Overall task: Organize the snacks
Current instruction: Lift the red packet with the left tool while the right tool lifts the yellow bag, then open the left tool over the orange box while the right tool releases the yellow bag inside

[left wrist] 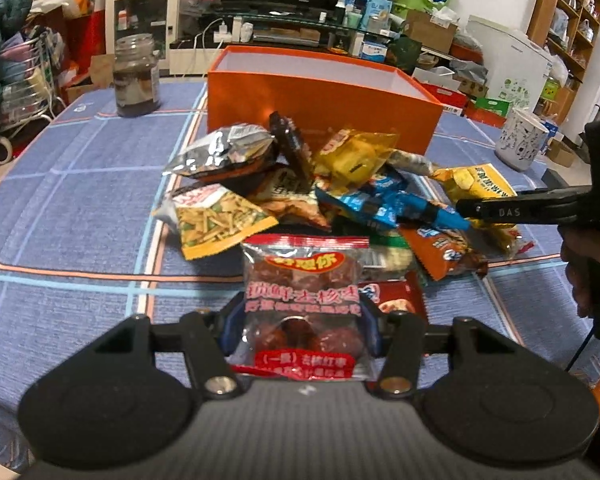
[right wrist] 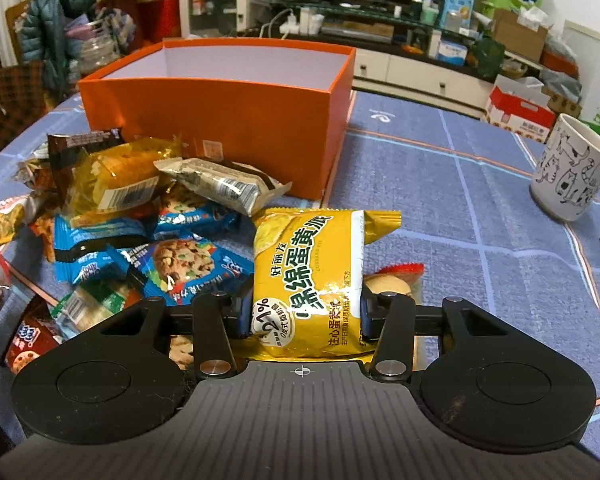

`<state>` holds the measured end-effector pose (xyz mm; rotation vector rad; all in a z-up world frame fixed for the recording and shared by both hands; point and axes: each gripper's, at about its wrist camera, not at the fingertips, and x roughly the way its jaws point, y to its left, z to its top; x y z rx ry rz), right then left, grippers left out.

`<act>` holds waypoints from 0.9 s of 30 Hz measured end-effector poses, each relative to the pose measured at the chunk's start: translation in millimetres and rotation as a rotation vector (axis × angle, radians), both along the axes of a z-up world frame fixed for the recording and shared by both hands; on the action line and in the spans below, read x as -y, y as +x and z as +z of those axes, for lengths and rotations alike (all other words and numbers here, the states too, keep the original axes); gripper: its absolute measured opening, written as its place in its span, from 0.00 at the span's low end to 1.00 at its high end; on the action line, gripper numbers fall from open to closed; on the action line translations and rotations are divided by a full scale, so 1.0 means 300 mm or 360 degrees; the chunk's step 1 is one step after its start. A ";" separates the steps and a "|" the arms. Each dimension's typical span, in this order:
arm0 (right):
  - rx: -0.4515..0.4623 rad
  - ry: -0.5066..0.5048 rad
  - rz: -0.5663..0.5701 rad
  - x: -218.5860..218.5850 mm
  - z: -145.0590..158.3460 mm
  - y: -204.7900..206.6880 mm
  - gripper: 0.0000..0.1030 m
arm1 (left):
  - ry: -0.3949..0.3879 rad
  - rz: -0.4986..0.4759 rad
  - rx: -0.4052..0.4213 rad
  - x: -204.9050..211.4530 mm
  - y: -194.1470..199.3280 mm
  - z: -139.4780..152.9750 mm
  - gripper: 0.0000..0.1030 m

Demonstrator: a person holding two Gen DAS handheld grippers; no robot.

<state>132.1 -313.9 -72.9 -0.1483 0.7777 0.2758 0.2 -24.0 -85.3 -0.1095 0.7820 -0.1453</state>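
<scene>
Hidden or cut off:
- Red date packet [left wrist: 302, 312]: lower edge behind the left gripper [left wrist: 300, 332] body.
- Yellow custard pie packet [right wrist: 308, 280]: bottom hidden behind the right gripper [right wrist: 304, 312].
- Round biscuit pack [right wrist: 392, 284]: mostly covered by the custard pie packet.
- Green-labelled packet [left wrist: 388, 246]: buried under the pile, label unreadable.
- Cat-print mug [right wrist: 572, 168]: cropped by the right edge.
- Orange box [left wrist: 324, 100]: floor not visible.

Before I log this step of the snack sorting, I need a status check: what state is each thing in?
left gripper: shut on the red date packet
right gripper: shut on the yellow custard pie packet
orange box: open, no lid, inside hidden
snack pile: loose on the tablecloth, outside the box
jar: upright, lid on
cat mug: upright
</scene>
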 end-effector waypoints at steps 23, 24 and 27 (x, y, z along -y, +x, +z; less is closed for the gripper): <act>0.0084 0.0153 -0.0031 0.039 0.115 -0.052 0.31 | -0.0131 -0.0038 0.0161 0.062 -0.032 0.151 0.52; 0.0072 0.0183 -0.0031 0.040 0.122 -0.052 0.31 | -0.0153 -0.0030 0.0166 0.052 -0.022 0.164 0.52; 0.0086 0.0253 -0.0014 0.032 0.161 -0.039 0.31 | -0.0167 -0.0014 0.0211 0.027 0.043 0.224 0.52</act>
